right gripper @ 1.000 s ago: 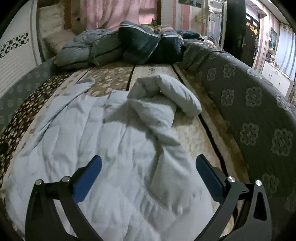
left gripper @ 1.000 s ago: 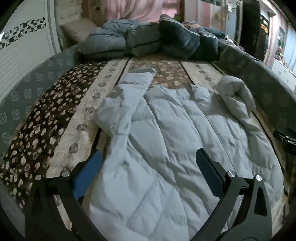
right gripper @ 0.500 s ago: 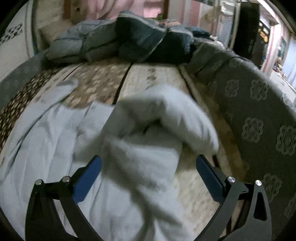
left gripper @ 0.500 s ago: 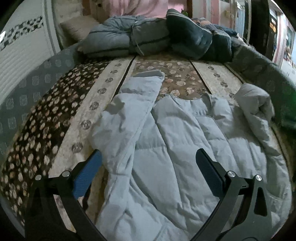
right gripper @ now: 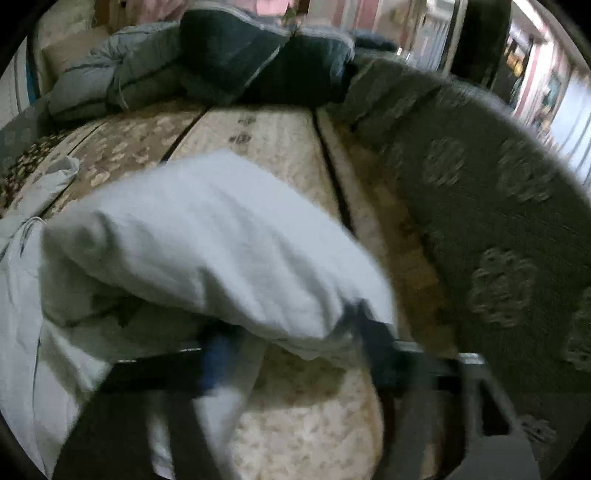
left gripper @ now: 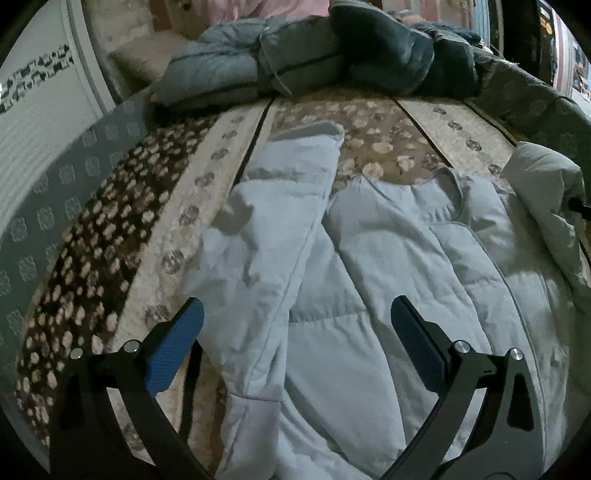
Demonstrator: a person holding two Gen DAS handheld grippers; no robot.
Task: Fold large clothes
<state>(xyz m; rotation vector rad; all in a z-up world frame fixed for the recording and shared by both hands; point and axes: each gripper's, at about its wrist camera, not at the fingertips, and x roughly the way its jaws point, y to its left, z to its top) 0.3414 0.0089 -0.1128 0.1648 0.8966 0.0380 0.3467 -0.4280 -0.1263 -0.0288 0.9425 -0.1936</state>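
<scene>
- While the pale blue padded jacket (left gripper: pixel 388 280) is lying spread on the patterned bed cover (left gripper: pixel 122 229), the left gripper (left gripper: pixel 295 332) is hovering over it, fingers spread wide, pinching nothing.
- The right gripper (right gripper: pixel 291 350) is showing blurred under the jacket's bunched sleeve (right gripper: pixel 207 243); I cannot tell whether it is pinching.
- Folded quilts (left gripper: pixel 295 62) are sitting at the bed's far end.

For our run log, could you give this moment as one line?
left gripper: open above jacket | right gripper: blurred, at sleeve

place: home bedroom | cues: patterned bed cover (left gripper: pixel 110 236), piled quilts (left gripper: pixel 295 62), pink curtains (left gripper: pixel 236 9)
</scene>
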